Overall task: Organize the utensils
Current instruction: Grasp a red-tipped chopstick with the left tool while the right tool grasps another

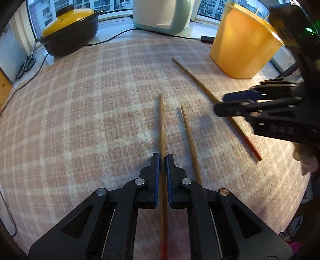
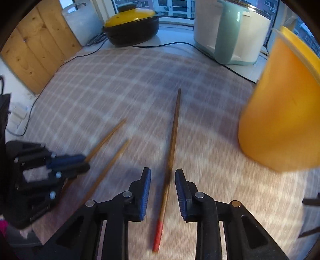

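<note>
Three wooden chopsticks lie on a plaid cloth. My left gripper (image 1: 163,158) is shut on one chopstick (image 1: 162,124), which runs forward between its blue pads. A second chopstick (image 1: 190,140) lies just to its right. My right gripper (image 2: 163,174) is open, with its fingers on either side of a third, red-ended chopstick (image 2: 173,136) on the cloth; this chopstick also shows in the left wrist view (image 1: 202,86). A yellow container (image 1: 243,42) stands at the far right and also shows in the right wrist view (image 2: 284,112).
A black pot with a yellow lid (image 1: 70,34) and a white and green appliance (image 1: 162,14) stand at the back by the window. Cables (image 1: 112,38) run along the cloth's far edge. Scissors (image 1: 27,64) lie at the left. A wooden board (image 2: 38,46) stands at the left.
</note>
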### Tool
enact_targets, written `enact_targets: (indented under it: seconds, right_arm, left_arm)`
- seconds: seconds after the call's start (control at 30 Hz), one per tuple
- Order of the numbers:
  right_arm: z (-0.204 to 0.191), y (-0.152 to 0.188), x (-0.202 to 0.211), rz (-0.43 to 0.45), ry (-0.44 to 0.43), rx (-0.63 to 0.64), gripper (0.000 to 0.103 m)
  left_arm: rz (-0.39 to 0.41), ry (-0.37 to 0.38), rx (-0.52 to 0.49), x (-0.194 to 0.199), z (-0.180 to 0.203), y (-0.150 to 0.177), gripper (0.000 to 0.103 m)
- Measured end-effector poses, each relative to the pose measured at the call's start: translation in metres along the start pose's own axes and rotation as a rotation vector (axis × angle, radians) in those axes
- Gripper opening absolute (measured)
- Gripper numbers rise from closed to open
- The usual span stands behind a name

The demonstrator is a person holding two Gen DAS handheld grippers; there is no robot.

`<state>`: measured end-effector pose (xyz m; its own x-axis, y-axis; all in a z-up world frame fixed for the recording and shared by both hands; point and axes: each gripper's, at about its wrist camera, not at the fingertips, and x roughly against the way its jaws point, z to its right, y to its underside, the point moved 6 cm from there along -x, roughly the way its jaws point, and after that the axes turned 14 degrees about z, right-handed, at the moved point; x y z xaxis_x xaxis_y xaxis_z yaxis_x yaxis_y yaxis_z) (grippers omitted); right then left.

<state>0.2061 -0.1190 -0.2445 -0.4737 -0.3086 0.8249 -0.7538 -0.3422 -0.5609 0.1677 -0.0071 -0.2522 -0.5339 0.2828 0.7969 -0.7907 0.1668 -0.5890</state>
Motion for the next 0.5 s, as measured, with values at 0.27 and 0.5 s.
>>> enact_targets:
  seconds: [0.27, 0.5]
  right_arm:
    - [-0.002, -0.019, -0.024, -0.014, 0.032, 0.031, 0.005]
    - [0.002, -0.011, -0.005, 0.032, -0.013, -0.022, 0.004]
  left_arm:
    - [0.032, 0.015, 0.074, 0.005, -0.010, -0.003, 0.004]
    - [0.106, 0.020, 0.102, 0.032, -0.012, -0.013, 0.004]
